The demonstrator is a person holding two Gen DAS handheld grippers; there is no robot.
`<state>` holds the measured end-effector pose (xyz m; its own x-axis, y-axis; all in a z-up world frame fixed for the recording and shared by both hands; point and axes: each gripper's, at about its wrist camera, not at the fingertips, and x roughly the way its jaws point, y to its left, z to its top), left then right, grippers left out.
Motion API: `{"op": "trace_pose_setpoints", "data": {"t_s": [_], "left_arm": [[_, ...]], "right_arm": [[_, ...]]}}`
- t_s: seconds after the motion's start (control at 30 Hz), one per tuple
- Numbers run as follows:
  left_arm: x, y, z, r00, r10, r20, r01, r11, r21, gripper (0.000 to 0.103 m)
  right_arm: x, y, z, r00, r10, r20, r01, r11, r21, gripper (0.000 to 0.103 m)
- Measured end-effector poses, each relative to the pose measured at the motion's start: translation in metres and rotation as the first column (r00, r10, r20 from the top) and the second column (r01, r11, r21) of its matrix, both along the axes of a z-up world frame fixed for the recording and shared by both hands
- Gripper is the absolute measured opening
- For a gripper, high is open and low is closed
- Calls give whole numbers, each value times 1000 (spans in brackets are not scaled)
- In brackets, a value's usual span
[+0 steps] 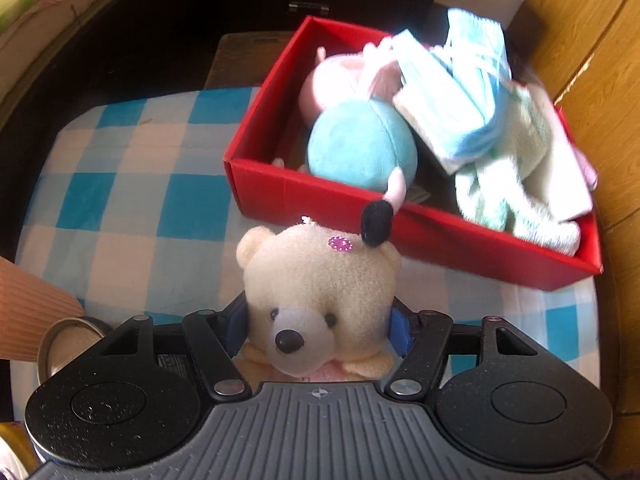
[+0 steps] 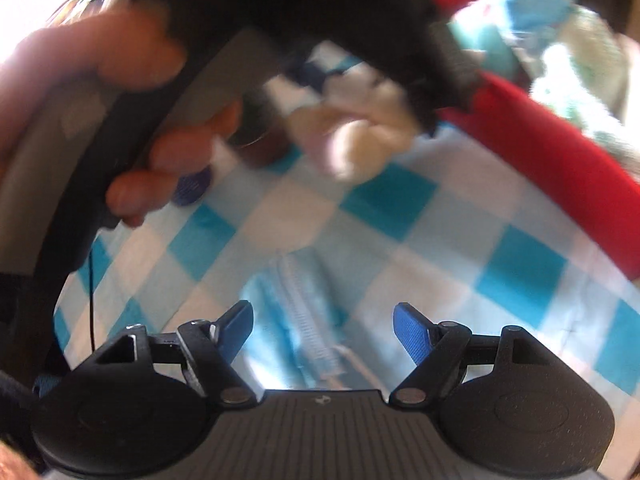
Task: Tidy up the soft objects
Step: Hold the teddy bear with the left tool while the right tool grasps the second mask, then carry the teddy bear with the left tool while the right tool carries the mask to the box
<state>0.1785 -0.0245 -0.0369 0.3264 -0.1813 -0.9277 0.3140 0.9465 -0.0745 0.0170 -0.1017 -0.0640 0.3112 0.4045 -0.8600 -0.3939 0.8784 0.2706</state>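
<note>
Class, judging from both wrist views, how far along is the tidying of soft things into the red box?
Done: the red box already holds a pink and blue plush toy, face masks and a pale towel. In hand: the left gripper clamps the teddy bear. Left: a light blue cloth lies below the open right gripper.

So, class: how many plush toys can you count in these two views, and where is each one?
2. A cream teddy bear sits between the left claw's pads, over the checked cloth; a pink-and-blue plush lies inside the red box. Others may be hidden under the cloths there.
</note>
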Motion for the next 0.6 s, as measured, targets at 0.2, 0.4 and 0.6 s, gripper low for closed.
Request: {"op": "trace_pose_setpoints", "data": {"t_s": [0.2,0.4,0.6], "left_arm": [[-2,-14,-30,998,-50,-30,53,995,89,65],[-3,-12,-18,999,-47,-24,49,997,58,65],[-14,-5,-7,999,-49,-6,49,998,41,65]], "right_arm": [[-13,31,-16,993,96,71,-88,989,-116,41],[-21,22,-14,994,75,78,-60,982,-178,6],[-27,-22,-4,997,-58,57,66,987,-144,6]]}}
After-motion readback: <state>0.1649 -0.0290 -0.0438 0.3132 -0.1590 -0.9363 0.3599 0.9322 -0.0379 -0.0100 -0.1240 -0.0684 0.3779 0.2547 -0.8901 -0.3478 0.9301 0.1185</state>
